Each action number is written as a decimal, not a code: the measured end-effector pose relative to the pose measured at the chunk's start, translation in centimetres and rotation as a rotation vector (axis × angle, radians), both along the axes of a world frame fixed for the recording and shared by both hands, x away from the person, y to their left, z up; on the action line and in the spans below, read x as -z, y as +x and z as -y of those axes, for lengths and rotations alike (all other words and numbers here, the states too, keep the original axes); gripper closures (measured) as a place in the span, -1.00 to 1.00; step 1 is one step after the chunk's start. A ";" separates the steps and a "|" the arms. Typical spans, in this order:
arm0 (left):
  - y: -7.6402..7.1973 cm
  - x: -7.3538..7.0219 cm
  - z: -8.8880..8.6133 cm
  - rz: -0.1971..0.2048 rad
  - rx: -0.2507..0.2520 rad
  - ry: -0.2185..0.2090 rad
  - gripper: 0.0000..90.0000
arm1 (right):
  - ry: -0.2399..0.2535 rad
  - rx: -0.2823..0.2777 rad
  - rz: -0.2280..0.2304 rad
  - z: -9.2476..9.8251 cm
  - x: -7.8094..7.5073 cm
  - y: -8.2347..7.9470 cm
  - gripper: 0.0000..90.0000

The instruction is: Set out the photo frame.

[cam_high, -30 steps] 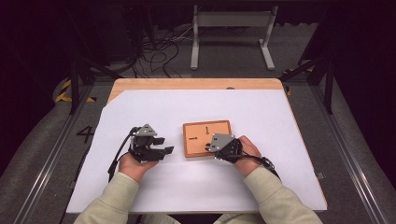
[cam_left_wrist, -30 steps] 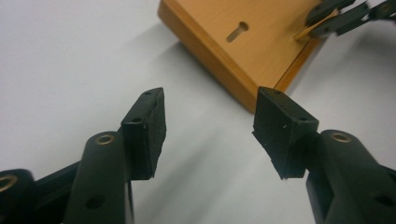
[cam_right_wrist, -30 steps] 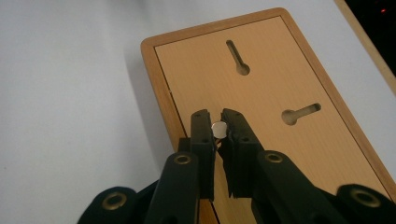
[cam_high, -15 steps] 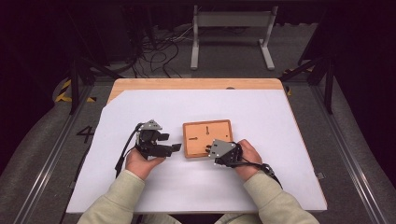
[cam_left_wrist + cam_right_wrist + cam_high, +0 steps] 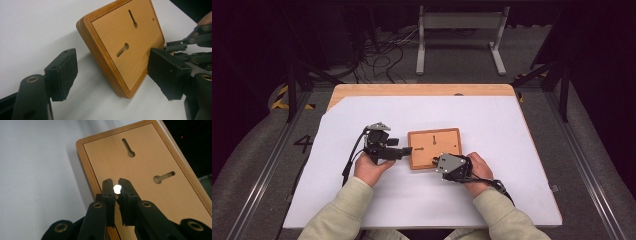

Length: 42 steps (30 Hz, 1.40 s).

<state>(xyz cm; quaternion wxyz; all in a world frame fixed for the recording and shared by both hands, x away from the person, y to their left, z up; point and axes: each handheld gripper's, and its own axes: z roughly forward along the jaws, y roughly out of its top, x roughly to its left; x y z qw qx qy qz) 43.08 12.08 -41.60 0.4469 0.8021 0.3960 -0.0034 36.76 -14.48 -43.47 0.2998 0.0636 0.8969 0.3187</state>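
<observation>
- While the wooden board lies flat on the white surface, the left gripper faces its left edge; its jaws have just been opening and stand spread, clear of the wood.
- Over the board's near edge, the right gripper has its jaws pinching a small bright knob.

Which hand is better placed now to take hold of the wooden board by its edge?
Left, probably. The left gripper has just been opening, and its wide jaws face the board's near corner with nothing between them. The right gripper is shut on a small bright piece over the board.
</observation>
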 end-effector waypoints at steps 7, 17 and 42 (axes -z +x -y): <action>1.1 0.3 0.7 -0.005 -0.016 -0.007 -0.56 | 0.003 0.004 0.012 0.0 0.1 -0.3 0.85; 2.2 1.5 1.6 -0.018 -0.053 -0.013 -0.59 | -0.001 0.007 0.032 0.0 0.3 -0.6 0.85; 3.5 3.0 4.1 -0.046 0.071 -0.031 -0.52 | 0.002 0.019 0.049 0.0 0.5 -1.0 0.84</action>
